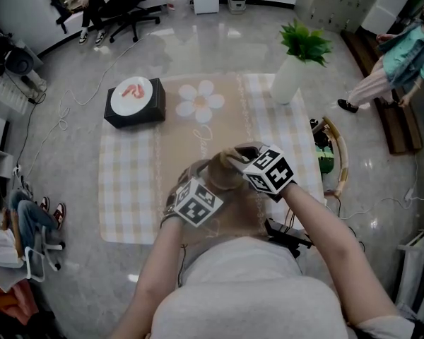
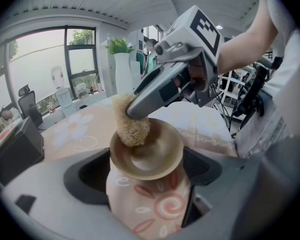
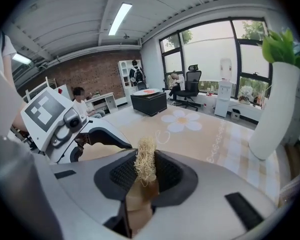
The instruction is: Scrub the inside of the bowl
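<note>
My left tool (image 2: 145, 179) is clamped on a small bowl (image 2: 152, 156). Its jaws press on the bowl's outer wall, which is pale with red swirls and leaf shapes. The bowl's tan inside faces away from that tool, toward my right tool (image 3: 142, 179). The right tool pinches a straw-coloured fibrous scrubber (image 3: 145, 159) between its jaws. In the left gripper view, the scrubber's end touches the inside of the bowl near its upper left rim.

In the head view, both tools meet over the near part of the tabletop (image 1: 131, 196), close to the person's body, with the bowl held between them. The tabletop is covered by a beige checked cloth printed with a white daisy (image 1: 201, 101). At its far left stands a black box (image 1: 145, 113) with a white plate (image 1: 131, 95) on top, holding something red. Near the far right corner stands a tall white vase (image 1: 288, 82) with a green plant (image 1: 305, 41).
</note>
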`<state>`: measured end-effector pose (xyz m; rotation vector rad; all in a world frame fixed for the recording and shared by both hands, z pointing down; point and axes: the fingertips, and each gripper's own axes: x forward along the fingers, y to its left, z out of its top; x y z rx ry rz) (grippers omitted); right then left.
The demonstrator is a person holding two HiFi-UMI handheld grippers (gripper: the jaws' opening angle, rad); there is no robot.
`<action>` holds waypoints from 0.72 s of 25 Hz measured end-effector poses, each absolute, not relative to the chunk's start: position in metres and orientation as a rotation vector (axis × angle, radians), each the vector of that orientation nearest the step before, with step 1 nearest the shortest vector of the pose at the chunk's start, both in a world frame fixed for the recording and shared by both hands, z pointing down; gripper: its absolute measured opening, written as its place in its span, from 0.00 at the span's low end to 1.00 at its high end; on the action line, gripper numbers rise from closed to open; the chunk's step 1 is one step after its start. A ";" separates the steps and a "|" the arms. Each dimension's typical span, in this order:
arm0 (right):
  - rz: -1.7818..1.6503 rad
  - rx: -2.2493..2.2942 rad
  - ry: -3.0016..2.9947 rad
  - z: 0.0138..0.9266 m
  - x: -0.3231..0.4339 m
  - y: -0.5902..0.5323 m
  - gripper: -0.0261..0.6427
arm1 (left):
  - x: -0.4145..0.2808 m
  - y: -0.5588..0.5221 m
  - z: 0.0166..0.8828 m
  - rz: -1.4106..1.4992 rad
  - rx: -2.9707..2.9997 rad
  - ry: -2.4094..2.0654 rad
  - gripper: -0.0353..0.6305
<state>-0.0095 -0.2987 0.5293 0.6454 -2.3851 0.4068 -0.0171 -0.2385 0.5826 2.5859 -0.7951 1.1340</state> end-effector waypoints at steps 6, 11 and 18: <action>0.368 0.646 -2.332 0.535 0.002 -0.294 0.17 | -0.017 -0.239 0.583 1.134 2.588 -0.795 0.71; 0.381 0.638 -2.294 0.538 0.008 -0.289 0.17 | -0.017 -0.239 0.584 1.131 2.590 -0.794 0.71; 0.460 0.585 -2.266 0.542 0.012 -0.278 0.17 | -0.018 -0.239 0.583 1.135 2.588 -0.793 0.71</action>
